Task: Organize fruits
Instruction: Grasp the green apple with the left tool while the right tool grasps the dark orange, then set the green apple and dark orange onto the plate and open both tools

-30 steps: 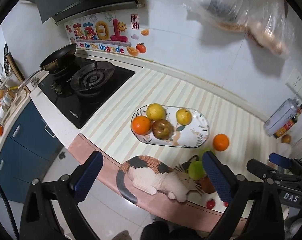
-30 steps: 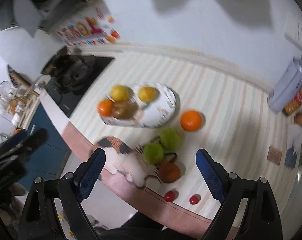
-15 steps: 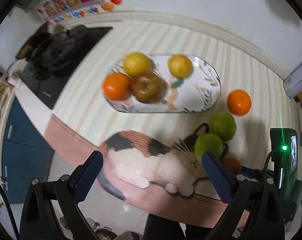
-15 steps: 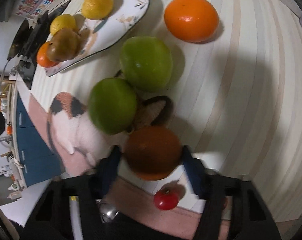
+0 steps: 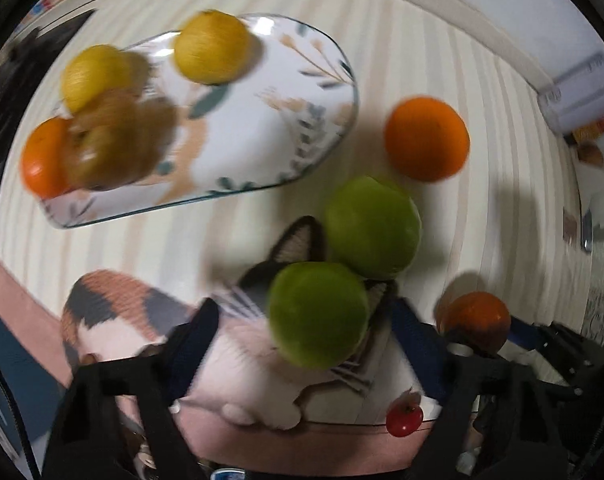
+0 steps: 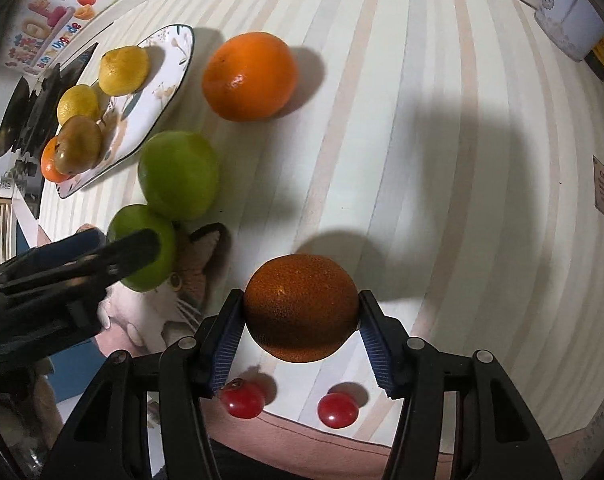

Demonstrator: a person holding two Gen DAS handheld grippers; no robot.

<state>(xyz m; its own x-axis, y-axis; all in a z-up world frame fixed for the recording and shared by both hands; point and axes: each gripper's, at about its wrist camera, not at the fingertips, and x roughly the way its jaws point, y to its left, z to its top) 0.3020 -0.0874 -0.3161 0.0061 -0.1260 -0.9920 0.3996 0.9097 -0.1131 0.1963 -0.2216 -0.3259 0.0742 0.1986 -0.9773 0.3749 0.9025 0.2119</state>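
The right hand-held gripper has dropped from well above the surface and closed its blue pads on the dark orange, which sits pinched between them near the front edge, just behind two cherry tomatoes. A second ago those jaws stood wide with nothing in them, so this fruit is now secured and, by my reading, ready to lift.

The left hand-held gripper has come down as well, and its jaws are closing around the nearer green fruit; the fruit lies between the fingers, but blur hides whether they press on it yet.

Beyond, a second green fruit and a bright orange lie loose mid-surface, while the oval plate toward the left edge already carries four fruits.
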